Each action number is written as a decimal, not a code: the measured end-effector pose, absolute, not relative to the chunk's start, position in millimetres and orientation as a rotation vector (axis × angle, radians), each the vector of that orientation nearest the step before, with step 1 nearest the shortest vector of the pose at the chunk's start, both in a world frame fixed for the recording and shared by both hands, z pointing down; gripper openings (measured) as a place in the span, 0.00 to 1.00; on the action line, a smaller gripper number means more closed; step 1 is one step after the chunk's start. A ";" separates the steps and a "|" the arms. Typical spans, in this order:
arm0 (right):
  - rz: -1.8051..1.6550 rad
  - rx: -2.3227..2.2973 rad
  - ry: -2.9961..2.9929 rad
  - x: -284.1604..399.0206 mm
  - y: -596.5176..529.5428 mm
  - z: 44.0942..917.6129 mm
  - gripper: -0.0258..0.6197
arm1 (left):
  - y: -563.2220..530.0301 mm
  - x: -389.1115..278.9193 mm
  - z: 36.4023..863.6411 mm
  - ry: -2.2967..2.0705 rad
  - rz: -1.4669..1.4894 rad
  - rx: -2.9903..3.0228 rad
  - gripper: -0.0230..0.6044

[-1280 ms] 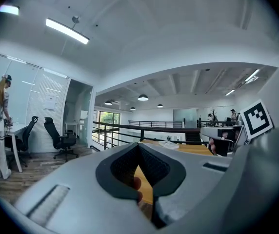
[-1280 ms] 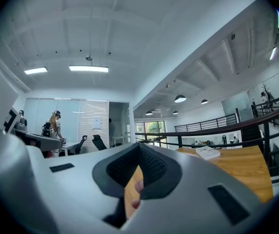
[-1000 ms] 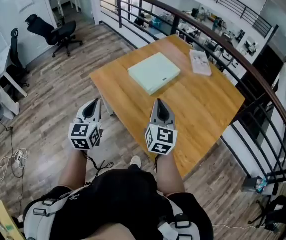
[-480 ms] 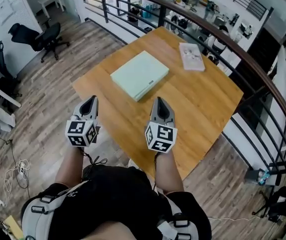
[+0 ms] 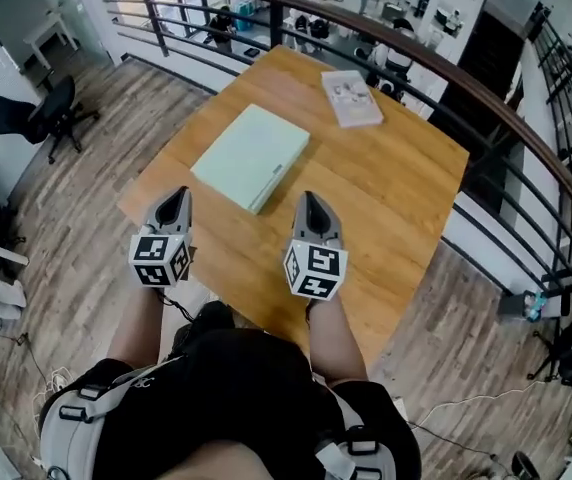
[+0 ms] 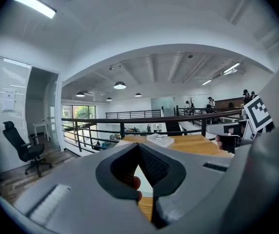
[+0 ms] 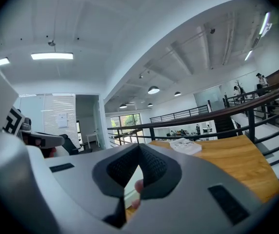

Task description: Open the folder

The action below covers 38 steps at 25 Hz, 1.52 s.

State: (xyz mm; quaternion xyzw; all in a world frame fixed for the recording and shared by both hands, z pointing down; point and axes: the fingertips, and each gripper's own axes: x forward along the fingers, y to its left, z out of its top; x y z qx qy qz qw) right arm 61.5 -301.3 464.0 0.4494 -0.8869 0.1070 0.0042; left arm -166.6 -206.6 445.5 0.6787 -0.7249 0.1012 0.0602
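Note:
A pale green folder (image 5: 251, 156) lies shut and flat on the wooden table (image 5: 396, 198), toward its left side. My left gripper (image 5: 174, 204) hovers at the table's near left edge, short of the folder's near corner, with its jaws shut and empty. My right gripper (image 5: 312, 207) hangs over the table just right of the folder's near end, also shut on nothing. In the left gripper view the closed tips (image 6: 139, 145) point across the table toward the railing. The right gripper view shows its closed tips (image 7: 139, 146) the same way. Neither gripper touches the folder.
A white booklet (image 5: 351, 98) lies at the table's far side, also seen as the booklet (image 6: 160, 139) and the booklet (image 7: 186, 146). A dark railing (image 5: 416, 63) curves round behind and to the right of the table. An office chair (image 5: 36, 118) stands on the floor at left.
Both grippers have come forward toward the table and folder, sinking slightly. The table now sits closer and more centred in the head view. Both jaws stayed shut.

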 end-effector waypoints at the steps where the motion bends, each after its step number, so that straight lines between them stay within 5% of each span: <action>1: 0.351 1.446 -2.753 60.9 -306.4 467.2 0.04 | -218.3 -170.0 448.3 -2.160 0.318 2.090 0.04; 18: 0.674 1.718 -2.476 10.4 -351.5 534.8 0.04 | -332.9 -212.1 500.0 -1.675 0.552 2.485 0.04; 21: 0.811 1.698 -2.470 1.1 -353.6 554.0 0.18 | -339.7 -202.6 516.7 -1.511 0.633 2.581 0.19; 25: 1.002 1.729 -2.409 -4.0 -355.0 585.4 0.21 | -341.8 -192.0 543.0 -1.331 0.773 2.692 0.35; 38: 1.727 1.653 -2.269 -36.5 -344.9 683.0 0.25 | -329.8 -175.9 637.4 -0.866 1.360 2.862 0.41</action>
